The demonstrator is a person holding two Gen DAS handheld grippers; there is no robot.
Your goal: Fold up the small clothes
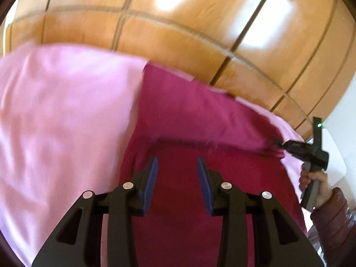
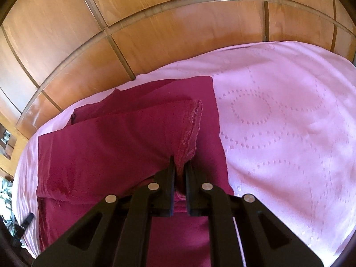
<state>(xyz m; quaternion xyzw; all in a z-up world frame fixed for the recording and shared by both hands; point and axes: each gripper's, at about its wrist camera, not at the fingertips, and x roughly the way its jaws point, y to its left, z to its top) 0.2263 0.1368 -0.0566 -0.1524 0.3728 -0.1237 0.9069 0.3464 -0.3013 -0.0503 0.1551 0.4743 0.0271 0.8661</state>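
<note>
Crimson cloth [image 2: 106, 146]: right view alone shows its pinched hem.

Left gripper [image 1: 177, 166]: hovering above the magenta cloth [image 1: 200, 115], blue pads [image 1: 151, 178] standing apart, gripping nothing.
Right gripper [image 2: 179, 165]: pinching the cloth's hemmed edge, lifting it.
Right hand [image 1: 311, 182]: wrapping the handle, beside the cloth's right edge.
</note>
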